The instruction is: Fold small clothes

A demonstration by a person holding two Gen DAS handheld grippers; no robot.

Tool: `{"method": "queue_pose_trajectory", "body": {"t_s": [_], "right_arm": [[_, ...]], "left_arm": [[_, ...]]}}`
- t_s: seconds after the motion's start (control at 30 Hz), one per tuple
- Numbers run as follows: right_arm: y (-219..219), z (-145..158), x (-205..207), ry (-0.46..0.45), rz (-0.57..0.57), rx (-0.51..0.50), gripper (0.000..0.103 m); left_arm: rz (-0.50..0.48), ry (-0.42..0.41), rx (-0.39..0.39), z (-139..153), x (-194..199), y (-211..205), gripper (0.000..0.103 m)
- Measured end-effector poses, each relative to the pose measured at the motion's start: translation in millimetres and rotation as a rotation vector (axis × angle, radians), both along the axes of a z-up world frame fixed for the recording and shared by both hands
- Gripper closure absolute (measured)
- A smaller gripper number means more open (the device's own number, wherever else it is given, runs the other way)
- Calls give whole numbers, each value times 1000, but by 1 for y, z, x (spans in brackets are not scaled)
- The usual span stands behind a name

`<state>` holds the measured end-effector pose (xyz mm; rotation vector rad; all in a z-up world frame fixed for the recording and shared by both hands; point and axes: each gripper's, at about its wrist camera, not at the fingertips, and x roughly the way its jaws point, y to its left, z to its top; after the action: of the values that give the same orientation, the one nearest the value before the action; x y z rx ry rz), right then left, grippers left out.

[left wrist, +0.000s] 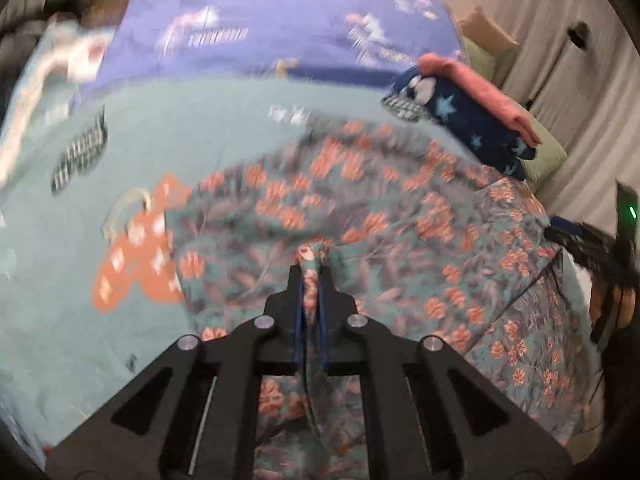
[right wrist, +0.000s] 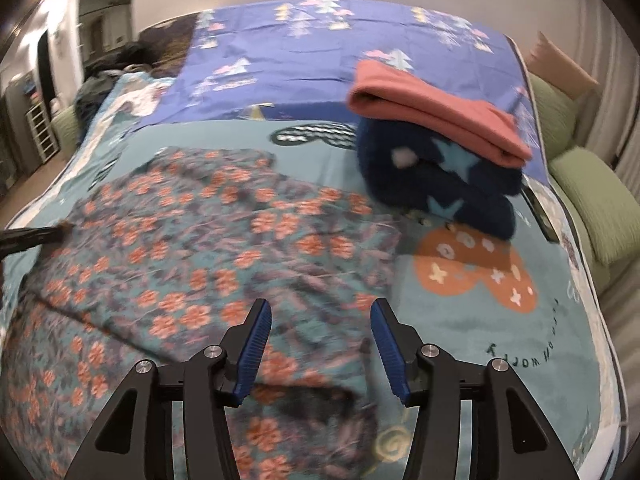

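Altogether three garments (right wrist: 208, 240), two stacked, two tools (left wrist: 314, 276).

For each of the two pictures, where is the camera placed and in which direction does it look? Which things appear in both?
Left wrist view: sits on the left gripper, looks forward and down over the bed; its fingers pinch a fold of the floral garment.
Right wrist view: sits on the right gripper, looks down at the same garment; its fingers stand apart, nothing between them.
Shared: floral garment, folded pink cloth on the navy star garment, teal bed cover.
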<state>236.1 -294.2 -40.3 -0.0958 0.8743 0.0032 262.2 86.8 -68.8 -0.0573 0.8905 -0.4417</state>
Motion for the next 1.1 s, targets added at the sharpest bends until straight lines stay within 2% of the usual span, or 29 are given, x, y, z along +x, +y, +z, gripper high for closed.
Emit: {"method": "queue_pose_trajectory", "body": {"t_s": [0.17,0.4,0.47,0.53,0.6,0.67,0.73,0.8,0.9,1.0,1.1], "right_arm": [[-19,-3,34,49,-51,70,50],[-65,-19,97,159,-181,262,52],[-67,-28,104,184,-164,298,100],[-62,-21,98,126,-152,262,100],[-56,-1,85,4,-142,200,100],[-57,14,79,-69,-148,170,100],[-61,16,84,-90,-167,126,100],[-64,6,97,-46,-159,96,99],[-72,-13,97,50,-162,172,97],[-69,-7,65,30,-125,207,91],[-56,4,27,27,-41,208,81]], "left_arm": [[-20,-107,38,31,-2,-13,95],[-38,-133,41,46,10,-22,95],[-38,-139,51,46,11,-25,95],[-30,-157,57,50,9,-25,95],[-13,-205,45,58,4,-22,95],[-1,-262,28,67,-1,-16,95],[20,-311,34,71,1,-11,95],[36,-277,37,62,15,-4,95],[67,-97,37,21,42,7,93],[104,7,101,-14,47,16,85],[139,36,87,-22,40,27,71]]}}
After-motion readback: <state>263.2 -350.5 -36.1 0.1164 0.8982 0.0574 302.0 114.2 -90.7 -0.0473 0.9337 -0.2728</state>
